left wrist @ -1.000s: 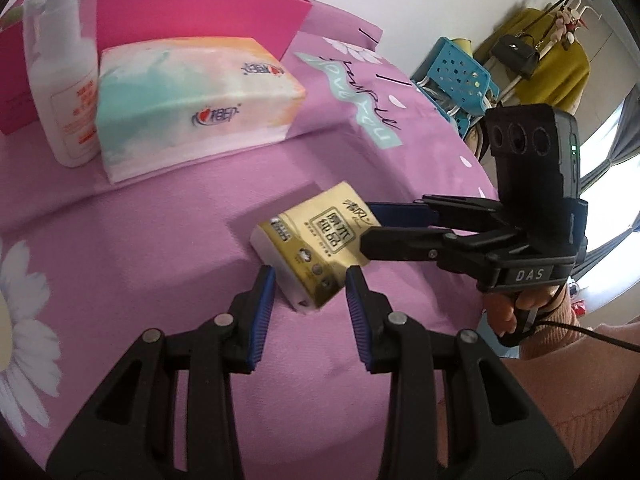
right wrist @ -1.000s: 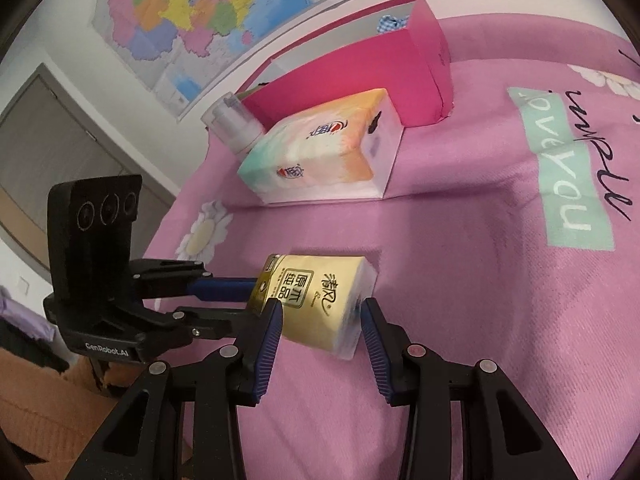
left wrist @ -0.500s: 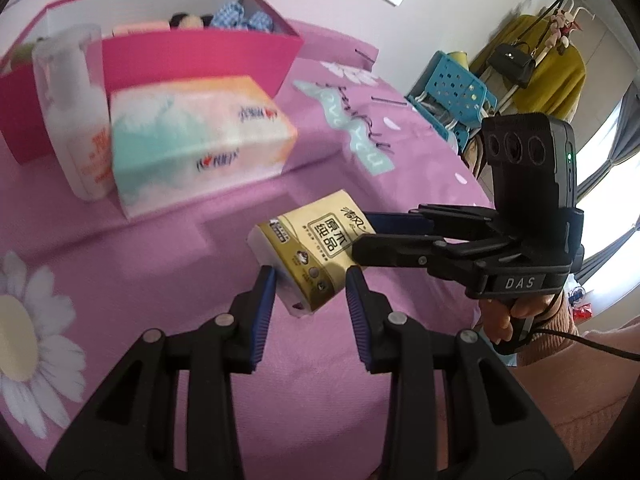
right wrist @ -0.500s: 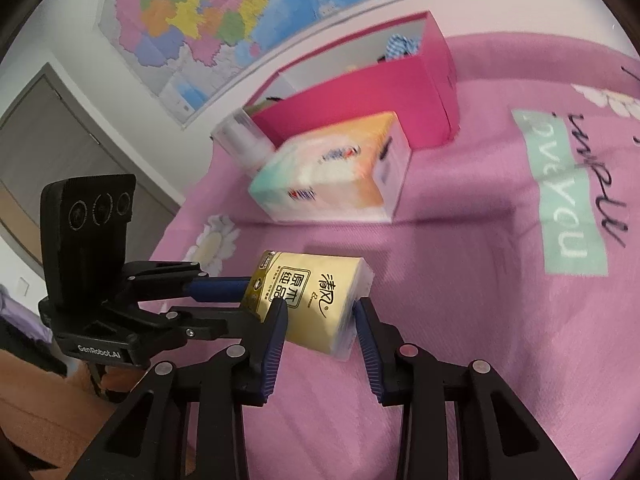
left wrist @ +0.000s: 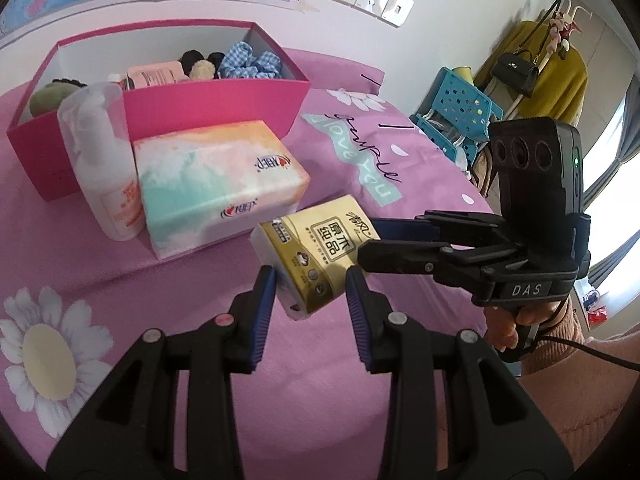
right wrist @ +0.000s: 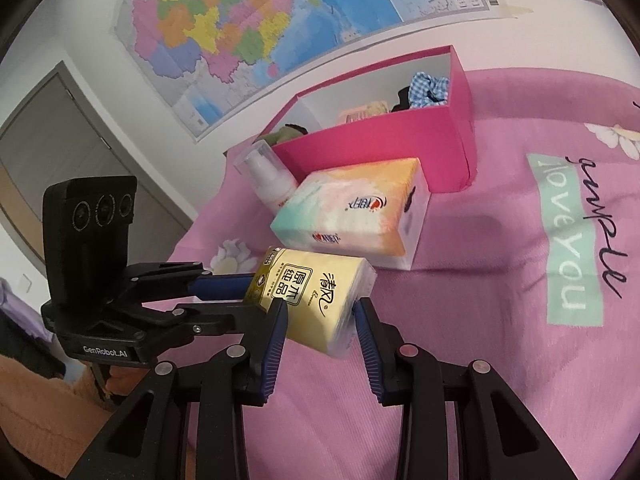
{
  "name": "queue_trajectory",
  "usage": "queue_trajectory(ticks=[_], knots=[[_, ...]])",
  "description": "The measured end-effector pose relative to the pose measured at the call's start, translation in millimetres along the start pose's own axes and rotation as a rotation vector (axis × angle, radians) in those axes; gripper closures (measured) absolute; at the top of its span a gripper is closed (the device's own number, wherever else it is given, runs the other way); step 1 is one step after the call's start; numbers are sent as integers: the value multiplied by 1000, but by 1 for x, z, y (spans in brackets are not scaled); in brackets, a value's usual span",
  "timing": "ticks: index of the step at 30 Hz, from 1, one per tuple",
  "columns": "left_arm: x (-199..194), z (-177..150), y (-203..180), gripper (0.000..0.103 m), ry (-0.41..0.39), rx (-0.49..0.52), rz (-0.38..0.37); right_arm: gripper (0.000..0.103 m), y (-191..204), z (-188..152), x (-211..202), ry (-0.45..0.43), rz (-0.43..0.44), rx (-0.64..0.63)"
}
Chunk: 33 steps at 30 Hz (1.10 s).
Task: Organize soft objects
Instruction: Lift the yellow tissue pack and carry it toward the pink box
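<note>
A small yellow tissue pack [left wrist: 320, 248] hangs tilted above the pink bedspread [left wrist: 160, 312], held from two sides. My left gripper [left wrist: 310, 280] is shut on its white near end. My right gripper [left wrist: 366, 236] reaches in from the right and is shut on the pack's other end. In the right wrist view the same pack [right wrist: 316, 296] sits between the right gripper's [right wrist: 320, 312] blue pads, while the left gripper [right wrist: 250, 294] grips it from the left. A person's hand holds each gripper.
Behind the pack lie a large pastel tissue pack [left wrist: 216, 184] and a white pump bottle [left wrist: 104, 168]. An open pink box [left wrist: 216, 100] beyond them holds a blue gingham scrunchie [left wrist: 248, 60] and other soft items. A blue stool [left wrist: 460, 108] stands off the bed's right edge.
Both grippers have risen with the yellow pack between them, lifting it off the bedspread. The right jaws narrowed a little on it. The inside of the pink box has come into view.
</note>
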State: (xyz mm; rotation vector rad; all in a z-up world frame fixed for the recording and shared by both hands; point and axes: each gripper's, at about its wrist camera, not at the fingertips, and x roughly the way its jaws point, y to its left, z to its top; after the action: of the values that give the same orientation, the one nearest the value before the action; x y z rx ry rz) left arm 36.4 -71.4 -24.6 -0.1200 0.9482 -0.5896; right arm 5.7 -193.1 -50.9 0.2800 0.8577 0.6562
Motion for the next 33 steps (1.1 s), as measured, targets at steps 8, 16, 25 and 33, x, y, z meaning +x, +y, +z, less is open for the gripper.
queue_trajectory(ticks=[8, 16, 25, 33], knots=[[-9, 6, -1, 65, -30, 10, 15, 67, 4, 8, -1, -10, 1, -18], [-15, 10, -2, 65, -53, 13, 32, 67, 6, 16, 0, -20, 4, -32], [-17, 12, -1, 65, -66, 6, 43, 67, 7, 22, 1, -22, 11, -46], [-22, 20, 0, 65, -88, 12, 61, 67, 6, 33, 1, -32, 15, -64]])
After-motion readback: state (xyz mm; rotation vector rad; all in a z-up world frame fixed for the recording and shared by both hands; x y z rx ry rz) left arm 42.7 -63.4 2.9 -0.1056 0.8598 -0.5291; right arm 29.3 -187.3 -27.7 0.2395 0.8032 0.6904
